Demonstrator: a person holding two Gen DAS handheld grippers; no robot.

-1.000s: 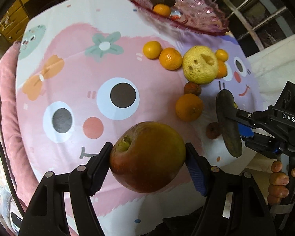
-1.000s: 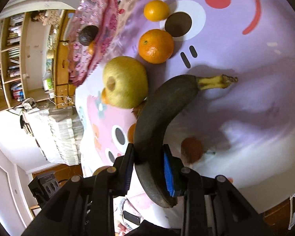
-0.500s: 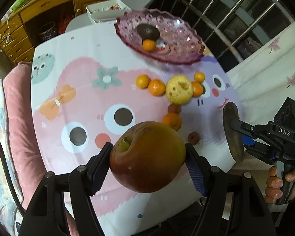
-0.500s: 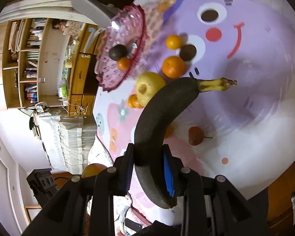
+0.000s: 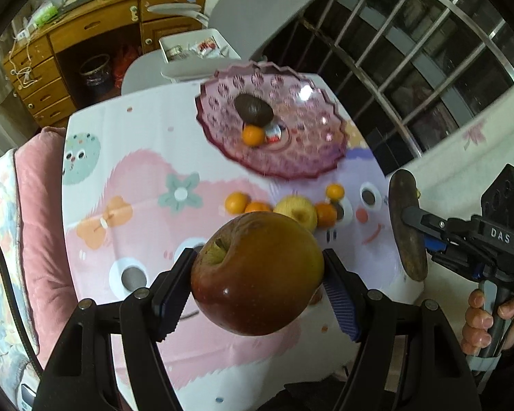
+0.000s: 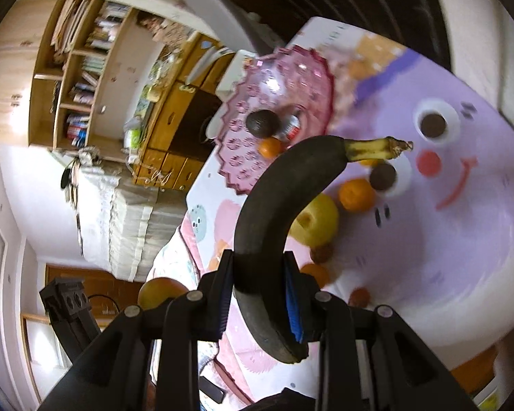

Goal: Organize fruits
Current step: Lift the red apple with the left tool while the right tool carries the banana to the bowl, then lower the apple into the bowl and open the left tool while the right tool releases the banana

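While the apple (image 5: 257,274) hides part of the fruit row on the tablecloth (image 5: 147,144), your left gripper (image 5: 257,281) clamps it between both pads. Your right gripper (image 6: 258,294) pinches the blackened banana (image 6: 277,205) mid-body, stem toward the pink bowl (image 6: 291,75).

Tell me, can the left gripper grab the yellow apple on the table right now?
Probably not. The left gripper is already clamped on a big red-brown apple, so its jaws are full. The yellow apple lies free on the cartoon tablecloth below, but the held fruit must go first.
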